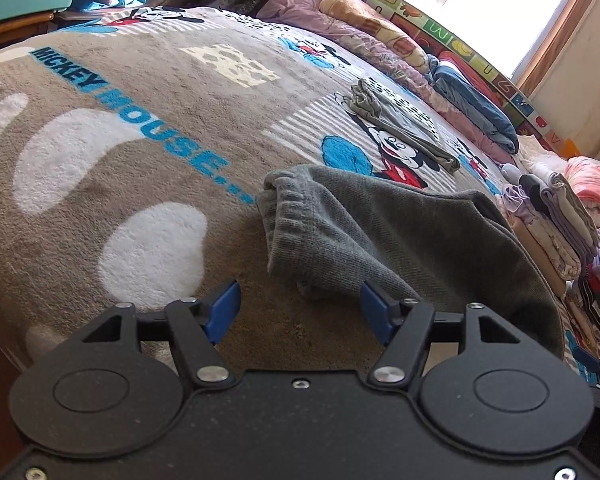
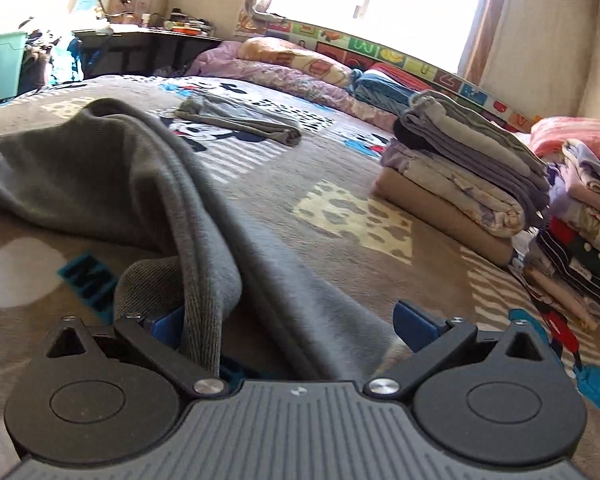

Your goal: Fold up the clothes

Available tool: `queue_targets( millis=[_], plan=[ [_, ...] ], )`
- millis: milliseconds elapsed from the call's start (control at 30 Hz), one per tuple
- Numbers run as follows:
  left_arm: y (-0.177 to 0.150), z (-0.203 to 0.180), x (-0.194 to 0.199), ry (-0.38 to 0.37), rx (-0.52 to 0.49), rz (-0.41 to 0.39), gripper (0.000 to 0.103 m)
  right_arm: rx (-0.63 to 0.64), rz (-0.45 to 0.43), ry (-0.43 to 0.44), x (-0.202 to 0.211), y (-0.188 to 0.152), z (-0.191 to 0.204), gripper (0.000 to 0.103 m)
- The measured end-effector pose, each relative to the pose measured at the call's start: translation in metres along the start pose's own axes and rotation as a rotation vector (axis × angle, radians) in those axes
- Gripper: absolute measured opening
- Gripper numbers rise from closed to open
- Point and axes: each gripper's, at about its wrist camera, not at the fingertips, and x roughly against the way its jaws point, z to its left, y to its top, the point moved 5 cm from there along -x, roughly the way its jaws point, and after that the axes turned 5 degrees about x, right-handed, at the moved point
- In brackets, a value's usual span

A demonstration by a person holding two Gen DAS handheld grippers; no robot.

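A grey ribbed-cuff garment (image 1: pixel 380 232) lies rumpled on the Mickey Mouse blanket (image 1: pixel 100 152) that covers the bed. My left gripper (image 1: pixel 300 308) is open just short of its cuffed end, its blue pads (image 1: pixel 224 308) apart and touching nothing. In the right wrist view the same grey garment (image 2: pixel 148 184) drapes between the blue pads (image 2: pixel 416 322) of my right gripper (image 2: pixel 288 320), which stands open with cloth lying over its left finger. A second grey garment (image 2: pixel 240 120) lies flat farther back, also in the left wrist view (image 1: pixel 400 124).
A stack of folded clothes (image 2: pixel 460 172) stands at the right, with more piles (image 2: pixel 580 240) beside it. Quilts and pillows (image 2: pixel 300 64) line the far edge under the window. A teal bin (image 2: pixel 0 64) and a desk (image 2: pixel 140 36) stand at the far left.
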Motion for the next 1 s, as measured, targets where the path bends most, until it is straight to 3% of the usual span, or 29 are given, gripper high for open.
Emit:
queue_targets(
  millis=[67,167,300,400,433,500,533,667,1000],
  plan=[
    [0.001,0.002,-0.006,-0.01,0.018,0.004,0.065,-0.035,0.019,0.01,-0.005,-0.004,-0.018,0.102],
    [0.001,0.004,-0.013,-0.029,0.034,-0.003,0.065,-0.031,0.009,0.11,-0.005,-0.009,-0.023,0.091],
    [0.003,0.0,-0.02,-0.045,0.022,-0.011,0.065,0.057,0.003,0.182,-0.006,-0.014,-0.006,0.065],
    [0.005,-0.005,-0.024,-0.05,0.006,-0.019,0.064,0.038,0.018,0.242,-0.01,-0.014,-0.001,0.05],
    [0.006,-0.007,-0.025,-0.051,-0.001,-0.02,0.061,0.024,0.022,0.265,-0.011,-0.013,0.0,0.036],
    [0.007,-0.01,-0.028,-0.053,-0.009,-0.019,0.039,0.018,0.023,0.298,-0.01,-0.011,0.002,0.023],
    [0.008,-0.012,-0.03,-0.052,-0.01,-0.018,0.034,0.011,0.019,0.302,-0.008,-0.009,0.001,0.018],
    [0.009,-0.028,-0.021,-0.037,-0.08,-0.062,0.025,-0.02,-0.012,0.303,0.004,-0.001,-0.011,0.015],
    [0.009,-0.07,0.044,-0.105,-0.259,-0.214,0.024,-0.02,-0.129,0.263,0.088,0.007,-0.069,0.015]
  ],
)
